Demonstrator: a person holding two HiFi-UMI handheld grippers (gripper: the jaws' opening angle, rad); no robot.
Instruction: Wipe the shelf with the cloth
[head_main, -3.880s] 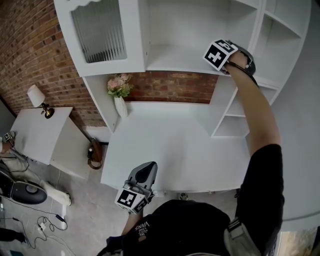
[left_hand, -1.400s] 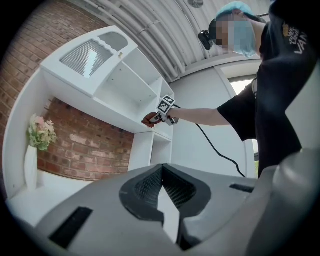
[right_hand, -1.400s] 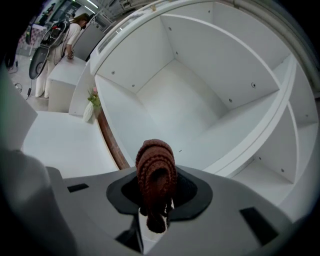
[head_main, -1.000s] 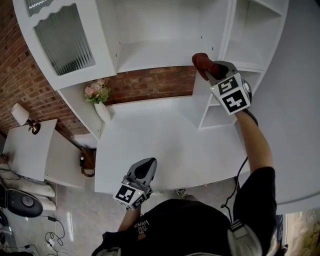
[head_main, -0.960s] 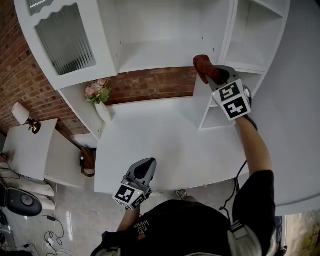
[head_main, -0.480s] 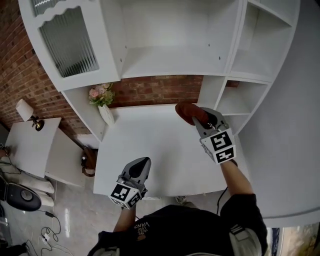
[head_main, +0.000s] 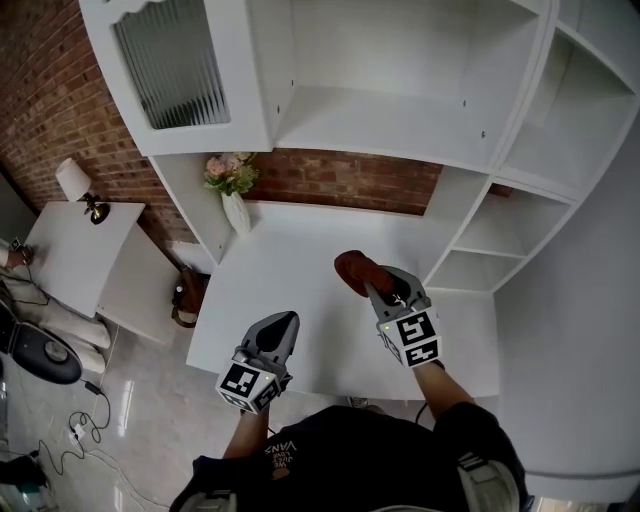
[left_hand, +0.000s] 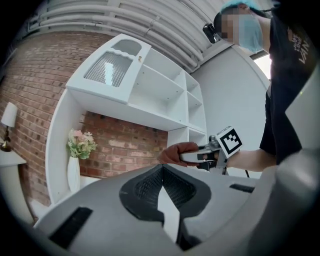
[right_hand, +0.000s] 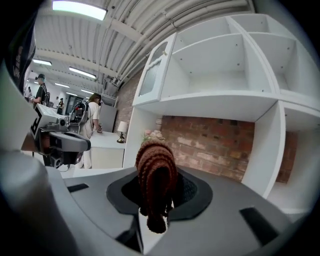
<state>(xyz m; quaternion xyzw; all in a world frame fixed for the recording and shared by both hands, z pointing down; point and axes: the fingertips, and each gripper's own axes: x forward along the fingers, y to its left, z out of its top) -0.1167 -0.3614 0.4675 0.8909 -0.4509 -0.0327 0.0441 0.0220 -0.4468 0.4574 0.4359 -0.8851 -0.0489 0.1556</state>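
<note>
A brown knitted cloth (head_main: 354, 272) bulges out of my right gripper (head_main: 372, 288), which is shut on it and hangs low over the white desk top (head_main: 290, 265), well below the wide white shelf (head_main: 390, 118). In the right gripper view the cloth (right_hand: 156, 175) fills the jaws of that gripper (right_hand: 159, 202). My left gripper (head_main: 283, 326) is shut and holds nothing, near the desk's front edge. The left gripper view shows its jaws (left_hand: 161, 172) meeting, with the cloth (left_hand: 175, 152) off to the right.
A white vase of flowers (head_main: 235, 195) stands at the desk's back left. A ribbed glass cabinet door (head_main: 172, 58) hangs above it. Open side compartments (head_main: 490, 235) are on the right. A lamp (head_main: 78, 186) sits on a side table. People (right_hand: 92, 117) stand far behind.
My right gripper brought the cloth down from the wide shelf's right end to low over the desk, close to my body. The left gripper stayed near the front edge.
</note>
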